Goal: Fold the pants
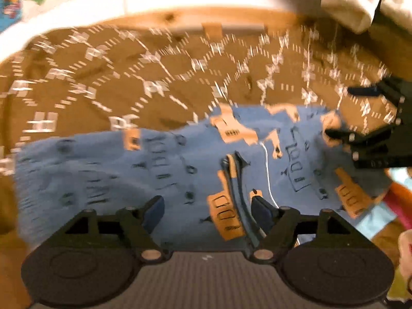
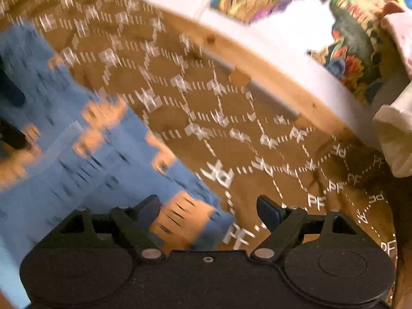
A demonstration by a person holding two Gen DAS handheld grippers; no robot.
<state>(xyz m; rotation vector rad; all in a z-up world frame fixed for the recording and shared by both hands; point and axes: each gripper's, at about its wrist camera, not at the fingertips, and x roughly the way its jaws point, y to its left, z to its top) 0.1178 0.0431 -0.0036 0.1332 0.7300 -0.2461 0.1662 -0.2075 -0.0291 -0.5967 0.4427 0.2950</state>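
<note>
Blue pants with orange patches and dark marks lie spread on a brown cloth printed with white hexagons. A white drawstring runs across them. My left gripper hovers open over the pants, and no fabric sits between its fingers. At the right edge of this view, my right gripper stands open at the pants' far edge. In the right wrist view the right gripper is open over a corner of the pants, its right finger above the brown cloth. The left gripper shows at the left edge.
A wooden edge borders the brown cloth, with a white surface beyond. A folded white cloth sits at the back right, also in the right wrist view as the white cloth. Colourful printed fabric lies behind it.
</note>
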